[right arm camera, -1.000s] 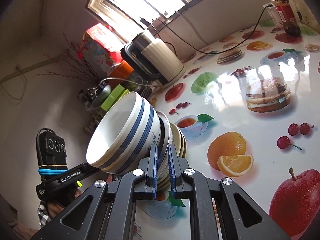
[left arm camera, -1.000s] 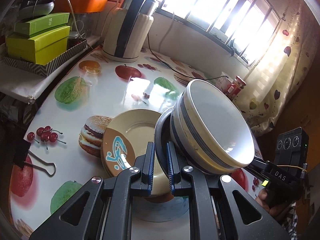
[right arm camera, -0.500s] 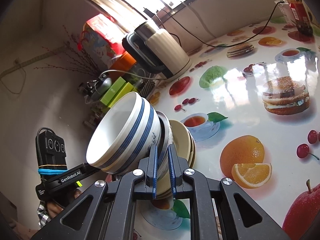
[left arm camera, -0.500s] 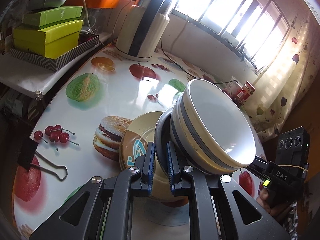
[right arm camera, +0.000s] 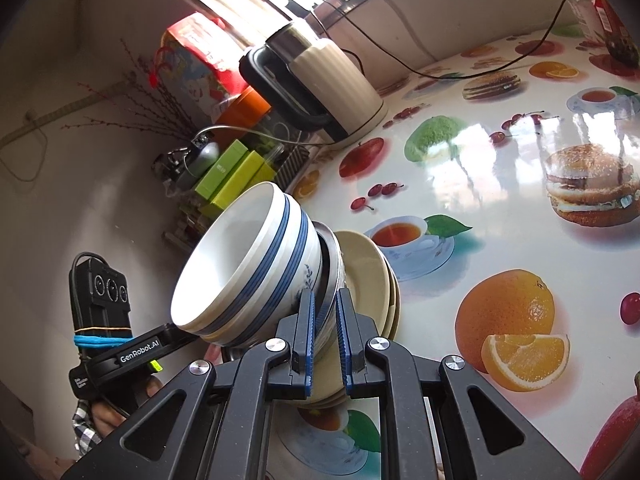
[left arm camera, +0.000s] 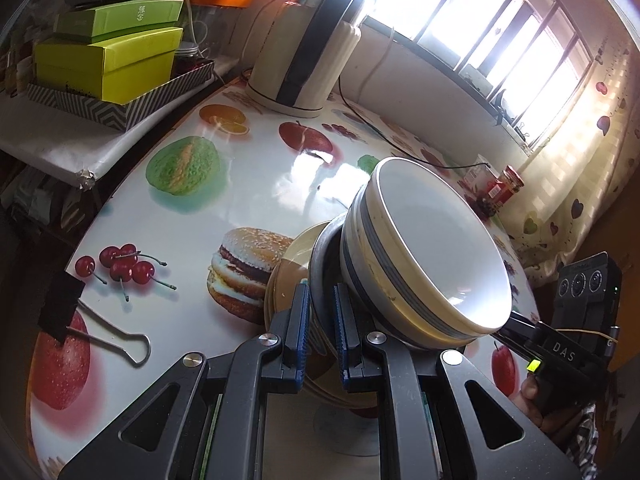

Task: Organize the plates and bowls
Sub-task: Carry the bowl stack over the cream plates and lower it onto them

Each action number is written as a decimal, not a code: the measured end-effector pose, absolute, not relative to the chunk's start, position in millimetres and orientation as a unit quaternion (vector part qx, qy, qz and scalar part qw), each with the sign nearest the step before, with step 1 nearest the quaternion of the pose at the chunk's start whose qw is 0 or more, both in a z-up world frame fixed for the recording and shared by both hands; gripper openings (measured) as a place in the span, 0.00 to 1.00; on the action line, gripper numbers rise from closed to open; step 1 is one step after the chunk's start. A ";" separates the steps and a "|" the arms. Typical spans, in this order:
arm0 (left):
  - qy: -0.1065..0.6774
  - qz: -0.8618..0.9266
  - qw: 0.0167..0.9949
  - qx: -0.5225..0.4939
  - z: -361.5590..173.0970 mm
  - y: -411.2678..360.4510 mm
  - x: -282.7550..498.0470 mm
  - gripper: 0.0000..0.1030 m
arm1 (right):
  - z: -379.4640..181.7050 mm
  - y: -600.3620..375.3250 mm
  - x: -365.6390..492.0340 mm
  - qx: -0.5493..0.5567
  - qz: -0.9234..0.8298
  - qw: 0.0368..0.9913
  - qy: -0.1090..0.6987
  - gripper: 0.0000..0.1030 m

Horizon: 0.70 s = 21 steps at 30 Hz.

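Note:
A tilted stack is gripped from both sides above the fruit-print table (left arm camera: 256, 184). It holds white bowls with blue stripes (left arm camera: 432, 256) (right arm camera: 240, 272), a grey metal dish (left arm camera: 320, 256) (right arm camera: 334, 264) and tan plates (left arm camera: 286, 280) (right arm camera: 368, 268). My left gripper (left arm camera: 320, 304) is shut on the stack's rim, the metal dish between its blue pads. My right gripper (right arm camera: 324, 312) is shut on the opposite rim in the same way. Each gripper's body shows in the other's view, the right gripper's body (left arm camera: 560, 348) and the left gripper's body (right arm camera: 120, 352). The stack's underside is hidden.
A cream kettle (left arm camera: 304, 48) (right arm camera: 328, 76) with a black cable stands at the table's back. Green boxes (left arm camera: 104, 60) (right arm camera: 232, 176) sit on a side shelf. A binder clip (left arm camera: 80, 316) grips the table edge. A red-lidded jar (left arm camera: 508, 188) stands near the window.
Both grippers have carried the stack a little across the table toward the kettle side. The tan plate's patterned face, seen earlier in the left wrist view, is now mostly hidden.

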<state>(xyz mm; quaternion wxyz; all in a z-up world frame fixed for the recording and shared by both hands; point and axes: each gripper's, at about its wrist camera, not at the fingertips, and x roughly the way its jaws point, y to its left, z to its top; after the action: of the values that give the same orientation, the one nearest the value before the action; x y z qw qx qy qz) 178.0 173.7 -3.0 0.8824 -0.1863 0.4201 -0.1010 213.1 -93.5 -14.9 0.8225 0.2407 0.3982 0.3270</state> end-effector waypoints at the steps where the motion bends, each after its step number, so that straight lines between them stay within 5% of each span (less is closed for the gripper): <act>1: 0.421 -0.100 0.882 -0.187 -3.8 174.5 178.4 0.12 | -15.0 -92.8 213.5 0.240 0.327 0.822 0.399 0.12; 21: 0.422 -0.101 0.881 -0.188 -7.0 176.2 179.4 0.12 | -16.6 -88.4 216.0 0.232 0.324 0.824 0.403 0.12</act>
<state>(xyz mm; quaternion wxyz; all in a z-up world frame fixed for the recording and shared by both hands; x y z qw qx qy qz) 179.4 176.2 -7.0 0.8811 -0.1875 0.4224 -0.1007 216.0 -88.4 -16.6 0.8235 0.2322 0.4034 0.3243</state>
